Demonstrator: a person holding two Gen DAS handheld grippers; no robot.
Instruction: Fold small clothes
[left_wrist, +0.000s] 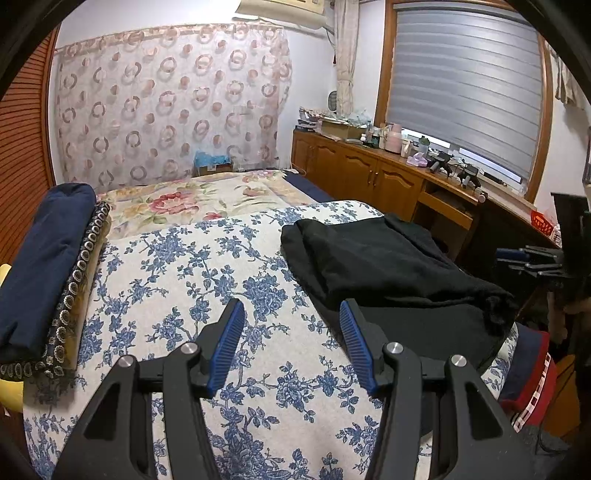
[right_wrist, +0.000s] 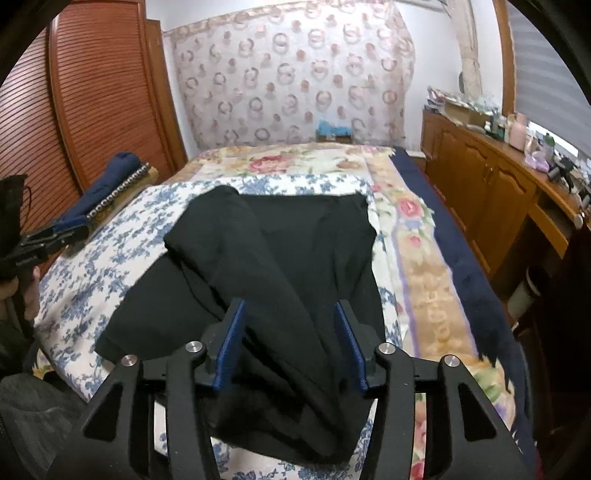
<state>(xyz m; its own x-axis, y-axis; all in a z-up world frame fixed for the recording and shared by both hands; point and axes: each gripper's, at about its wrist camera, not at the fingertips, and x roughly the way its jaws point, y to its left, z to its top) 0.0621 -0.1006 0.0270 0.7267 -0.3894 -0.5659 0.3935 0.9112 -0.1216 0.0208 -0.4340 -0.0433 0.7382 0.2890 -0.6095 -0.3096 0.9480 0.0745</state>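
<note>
A black garment (left_wrist: 384, 262) lies loosely folded on the blue-flowered white cloth (left_wrist: 184, 280), at the right of the left wrist view. My left gripper (left_wrist: 291, 314) is open and empty, just left of the garment's near edge. In the right wrist view the garment (right_wrist: 280, 243) fills the middle, with a fold bunched toward me. My right gripper (right_wrist: 288, 310) is open directly above that bunched fold, jaws on either side of it, not closed on it. The left gripper (right_wrist: 62, 230) shows at the left edge of that view.
A navy folded cloth with a patterned trim (left_wrist: 48, 269) lies at the left bed edge. A rose-patterned bedspread (left_wrist: 207, 199) covers the far bed. Wooden cabinets (left_wrist: 373, 173) with clutter stand on the right. A louvred wooden door (right_wrist: 99, 96) is on the left.
</note>
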